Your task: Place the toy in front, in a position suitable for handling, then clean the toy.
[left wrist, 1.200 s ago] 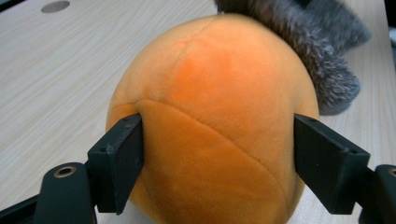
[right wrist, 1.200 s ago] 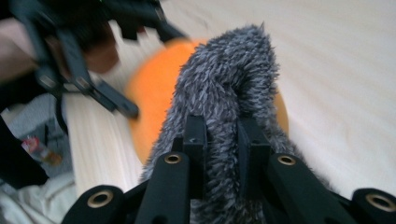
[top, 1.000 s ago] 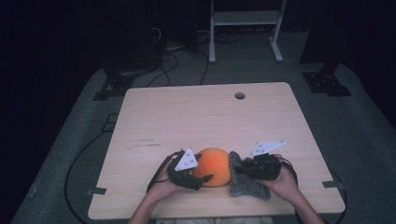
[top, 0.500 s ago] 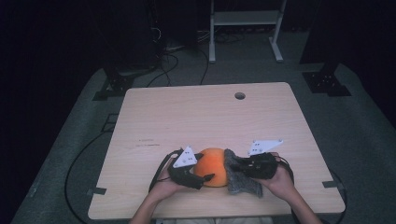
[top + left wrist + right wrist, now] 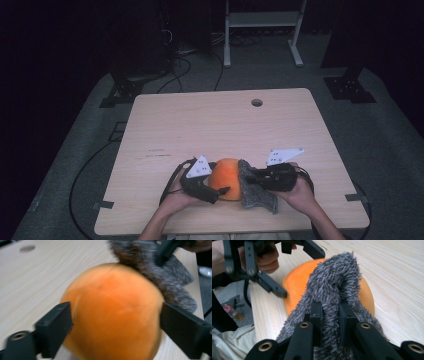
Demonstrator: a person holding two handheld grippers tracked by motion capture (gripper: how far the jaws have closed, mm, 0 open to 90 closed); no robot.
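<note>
An orange ball rests on the wooden table near its front edge. My left gripper comes at it from the left. Its jaws straddle the orange ball and have just been opening, so the left gripper stands open with the ball between them. My right gripper is shut on a grey fuzzy cloth at the ball's right side. The cloth bunches up between the right gripper's jaws and drapes against the ball. The cloth also shows behind the ball.
A round cable hole sits near the table's far edge. Bare wood stretches behind the ball. The front edge lies just under both hands. Cables and a metal stand are on the dark floor beyond.
The right gripper and its cloth have edged a little left against the ball. The left hand has kept its place.
</note>
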